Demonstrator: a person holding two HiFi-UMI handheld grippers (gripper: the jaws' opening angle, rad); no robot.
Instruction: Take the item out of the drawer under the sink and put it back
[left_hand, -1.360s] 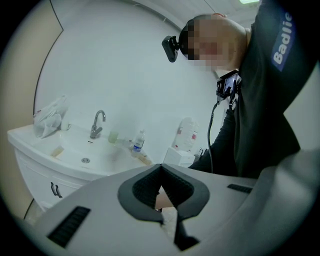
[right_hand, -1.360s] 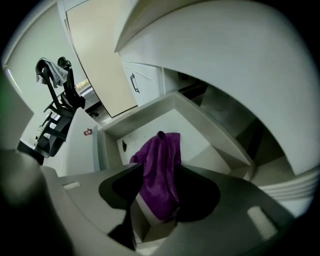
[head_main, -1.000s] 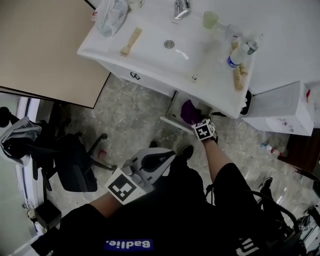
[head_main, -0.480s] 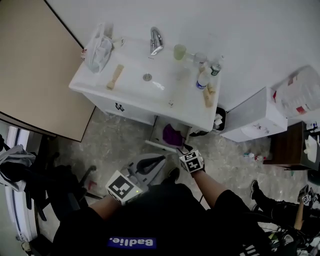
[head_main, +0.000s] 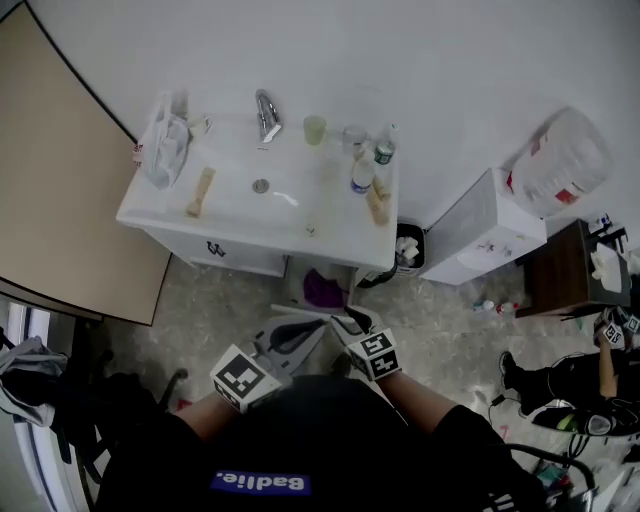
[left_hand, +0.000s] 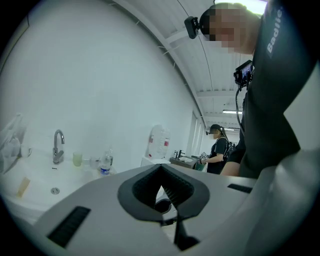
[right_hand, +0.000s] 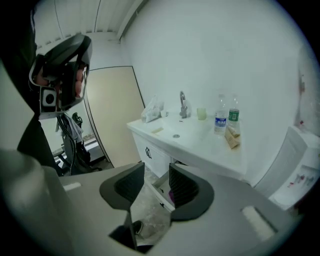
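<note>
- The purple thing (head_main: 322, 290) is sitting in the open drawer (head_main: 300, 310) under the sink (head_main: 262, 186). Nothing's touching it.
- Right tongs (right_hand: 156, 170) are spread and closing a bit, with nothing between them. They're pulled in near the body, well short of the drawer.
- Left tongs (left_hand: 161, 167) look pressed together at the tips and are empty too, also in close.
- I'd say the grab hasn't happened yet. To do it well, keep the right tongs wide, come in over the drawer's front edge, and pinch the purple thing in the middle so it doesn't snag coming out.
- Containers: I can only make out the purple thing in the drawer.
- On the worktop (head_main: 225, 222) there's a green cup (head_main: 315, 128); can't tell what's in it. Beside it are a couple of bottles (head_main: 362, 178).
- The small bin (head_main: 406, 248) by the cabinet has something pale in it.
</note>
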